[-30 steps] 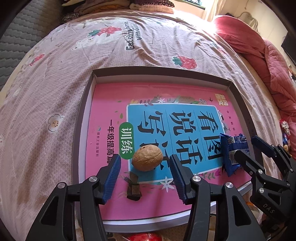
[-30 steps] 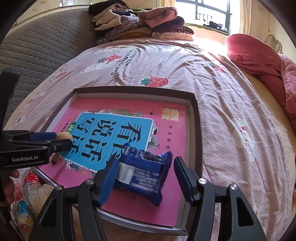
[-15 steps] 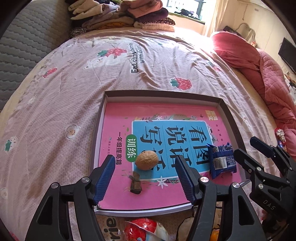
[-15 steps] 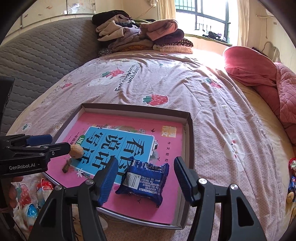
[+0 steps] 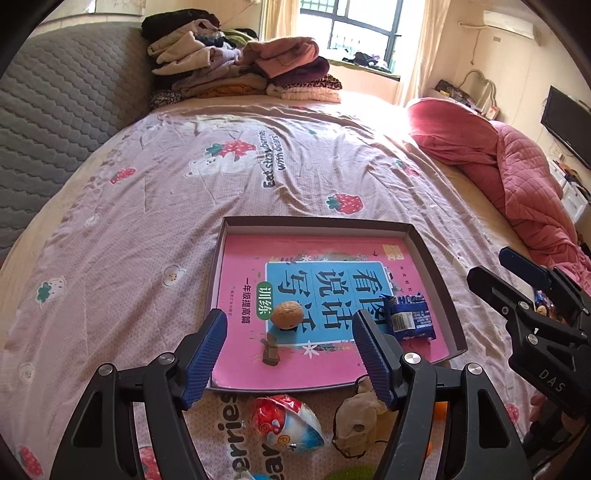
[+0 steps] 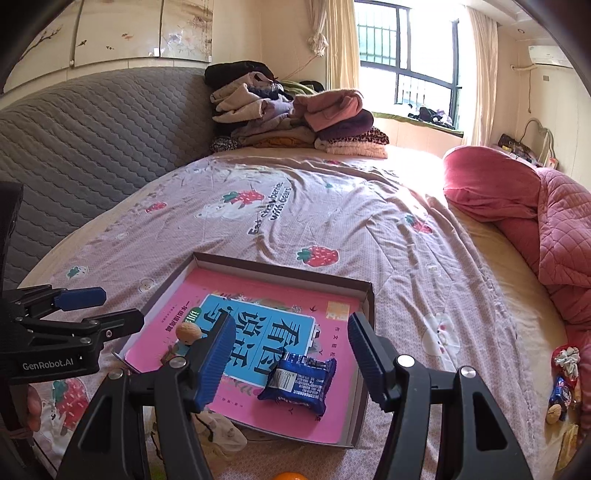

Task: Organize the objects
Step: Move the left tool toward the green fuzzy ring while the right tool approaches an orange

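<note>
1 shallow cardboard tray (image 5: 436,273) on bed | 1 round wrinkled walnut (image 5: 287,314) | 1 crinkly blue packet (image 6: 298,382) | your 2 grippers, left (image 5: 290,350), right (image 6: 290,352): jaws released, empty

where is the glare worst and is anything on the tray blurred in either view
Left wrist view: sunlight from the window washes out the far bedspread; the walnut and blue snack packet are sharp. Right wrist view: the window is overexposed, the packet crisp; fisheye bends the tray edges.
</note>
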Motion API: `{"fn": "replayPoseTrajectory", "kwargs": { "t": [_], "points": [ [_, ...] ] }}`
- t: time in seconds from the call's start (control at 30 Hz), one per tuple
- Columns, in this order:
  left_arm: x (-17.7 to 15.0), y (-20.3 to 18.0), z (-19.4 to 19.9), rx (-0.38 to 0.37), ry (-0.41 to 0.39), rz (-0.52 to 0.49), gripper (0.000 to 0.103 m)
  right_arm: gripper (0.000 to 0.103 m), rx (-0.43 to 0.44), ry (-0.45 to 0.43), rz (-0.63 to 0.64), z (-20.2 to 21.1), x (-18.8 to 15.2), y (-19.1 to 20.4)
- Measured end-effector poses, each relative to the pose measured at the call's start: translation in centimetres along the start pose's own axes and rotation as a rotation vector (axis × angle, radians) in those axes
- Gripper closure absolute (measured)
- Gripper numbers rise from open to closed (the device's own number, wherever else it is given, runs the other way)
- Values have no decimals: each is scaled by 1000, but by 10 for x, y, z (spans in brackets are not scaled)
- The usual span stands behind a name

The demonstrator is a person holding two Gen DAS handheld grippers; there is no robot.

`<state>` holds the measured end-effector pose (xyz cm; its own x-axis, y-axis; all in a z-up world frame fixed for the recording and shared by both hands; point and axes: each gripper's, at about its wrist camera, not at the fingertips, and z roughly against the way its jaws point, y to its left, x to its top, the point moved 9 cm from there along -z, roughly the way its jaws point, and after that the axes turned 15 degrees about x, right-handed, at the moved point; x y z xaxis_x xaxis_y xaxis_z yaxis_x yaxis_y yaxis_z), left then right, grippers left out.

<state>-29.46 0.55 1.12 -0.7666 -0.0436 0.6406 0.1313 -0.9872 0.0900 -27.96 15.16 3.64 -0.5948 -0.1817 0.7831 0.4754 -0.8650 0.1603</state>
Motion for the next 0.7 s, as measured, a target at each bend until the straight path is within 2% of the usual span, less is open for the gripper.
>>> {"fn": "replayPoseTrajectory", "kwargs": {
  "t": [0.33,0.7],
  "points": [
    [-4,8,43,-3,-69,14,31,40,18,-87,55,39,13,33],
    [-18,23,69,12,-98,13,31,40,22,-101,88,56,8,50]
  ]
}}
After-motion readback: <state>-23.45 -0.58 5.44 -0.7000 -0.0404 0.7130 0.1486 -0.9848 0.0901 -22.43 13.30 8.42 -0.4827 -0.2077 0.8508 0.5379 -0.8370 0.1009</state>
